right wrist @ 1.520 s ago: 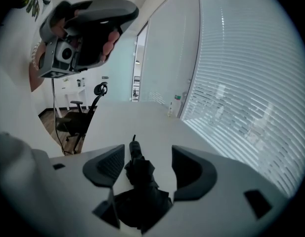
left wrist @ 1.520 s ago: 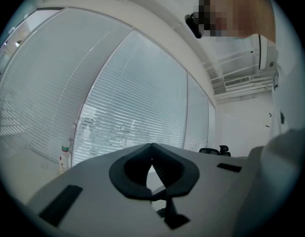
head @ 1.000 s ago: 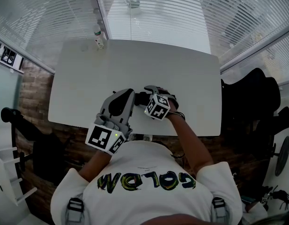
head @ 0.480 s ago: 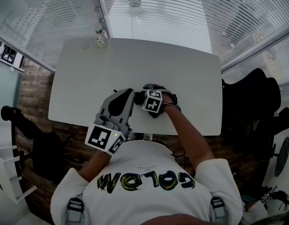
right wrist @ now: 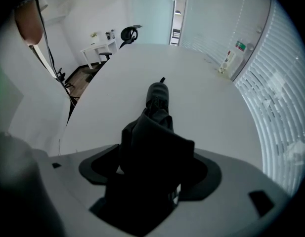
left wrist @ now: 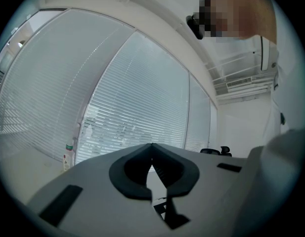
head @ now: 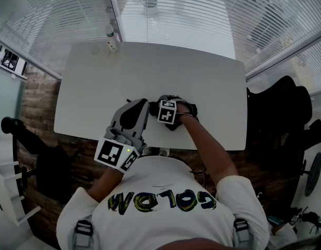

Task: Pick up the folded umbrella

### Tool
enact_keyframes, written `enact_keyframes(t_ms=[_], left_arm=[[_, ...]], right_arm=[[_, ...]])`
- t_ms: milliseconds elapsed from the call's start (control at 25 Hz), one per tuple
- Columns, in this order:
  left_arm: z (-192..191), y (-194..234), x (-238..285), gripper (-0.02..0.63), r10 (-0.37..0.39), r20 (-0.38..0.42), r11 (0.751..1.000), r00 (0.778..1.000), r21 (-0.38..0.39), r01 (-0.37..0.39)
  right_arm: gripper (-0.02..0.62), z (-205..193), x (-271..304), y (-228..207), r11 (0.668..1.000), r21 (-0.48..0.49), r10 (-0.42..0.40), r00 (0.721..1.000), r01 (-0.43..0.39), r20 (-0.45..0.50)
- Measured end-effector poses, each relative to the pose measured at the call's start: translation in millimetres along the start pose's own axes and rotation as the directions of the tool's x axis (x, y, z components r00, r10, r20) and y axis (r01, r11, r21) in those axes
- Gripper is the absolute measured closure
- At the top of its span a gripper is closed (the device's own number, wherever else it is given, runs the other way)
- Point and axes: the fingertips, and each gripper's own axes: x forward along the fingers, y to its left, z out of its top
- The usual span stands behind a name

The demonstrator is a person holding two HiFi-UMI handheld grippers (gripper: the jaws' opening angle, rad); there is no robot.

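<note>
The folded umbrella (right wrist: 157, 127) is black and lies on the white table (head: 150, 72) near its front edge, its tip pointing away in the right gripper view. My right gripper (right wrist: 151, 173) points steeply down over it. Its jaws have just been opening and now stand wide on either side of the umbrella's bunched fabric, not pressing on it. In the head view the marker cube (head: 167, 112) covers most of the umbrella (head: 152, 108). My left gripper (left wrist: 152, 146) hovers level just left of it, its jaws shut with nothing between them.
A small bottle (head: 111, 41) stands at the table's far left corner by the blinds. A black office chair (head: 285, 108) sits off the table's right end. The right gripper view shows a white desk with a chair (right wrist: 105, 46) farther off.
My right gripper has sunk onto the umbrella and tipped further downward, its cube shifting slightly left in the head view. The left gripper has stayed where it was.
</note>
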Motion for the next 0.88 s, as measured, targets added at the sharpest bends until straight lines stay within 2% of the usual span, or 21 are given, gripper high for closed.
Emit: enact_keyframes(t_ms=[400,880], left_arm=[[-1.8,-0.9,-1.2,0.595,0.0,-0.004,1.0,1.0,-0.004,0.0],[0.7,-1.6,-3.9,0.595,-0.002,-0.004,1.0,1.0,0.002,0.002]], right_arm=[[0.325,0.6,2.2,-4.2,0.999,-0.002,-0.034,0.999,0.034,0.003],[0.362,2.5,-7.4,-8.0,0.996,0.034,-0.086,0.996,0.085,0.038]])
